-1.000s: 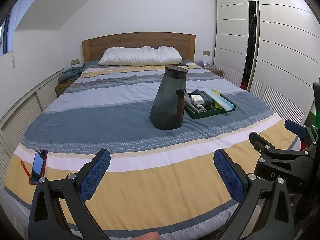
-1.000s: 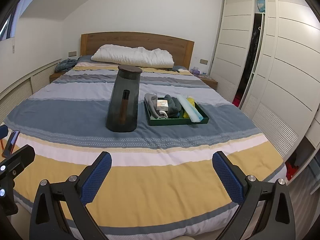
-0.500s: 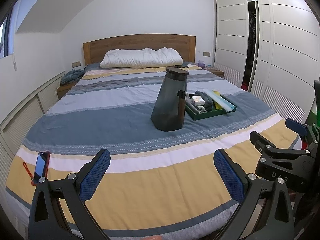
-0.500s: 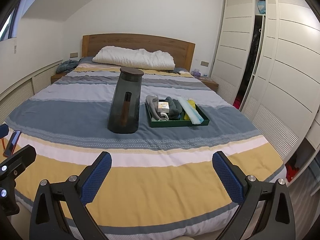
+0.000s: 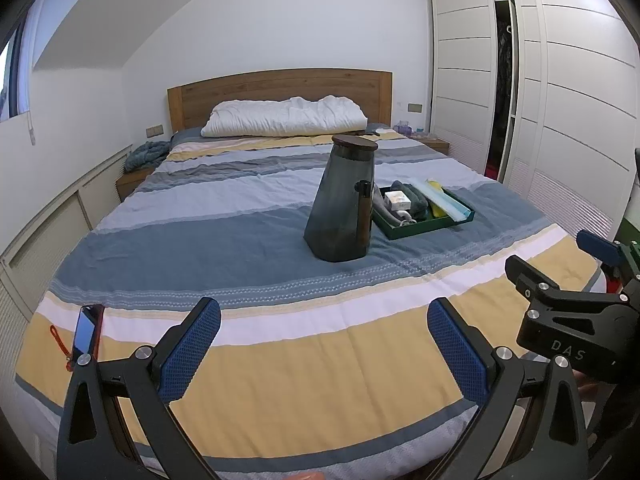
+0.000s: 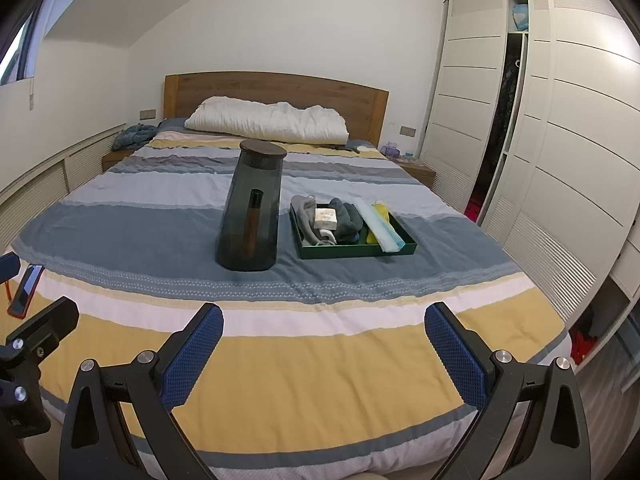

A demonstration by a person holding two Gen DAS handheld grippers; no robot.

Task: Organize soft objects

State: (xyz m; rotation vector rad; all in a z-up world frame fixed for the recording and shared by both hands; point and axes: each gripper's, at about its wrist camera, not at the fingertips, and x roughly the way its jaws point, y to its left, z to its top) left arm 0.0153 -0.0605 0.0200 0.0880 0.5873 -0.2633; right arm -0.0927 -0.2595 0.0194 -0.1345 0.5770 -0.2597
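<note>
Your left gripper: jaws spread wide, nothing between. Your right gripper: same, spread and bare. Both hover over foot of bed, yellow stripe below. Farther up, dark jug stands upright mid-bed. Green tray just right of jug holds grey socks, dark cloth, small box. Phone at bed's left edge.

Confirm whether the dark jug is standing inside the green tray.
No. In the right wrist view the jug stands upright on the bedspread, left of the tray and outside it.
</note>
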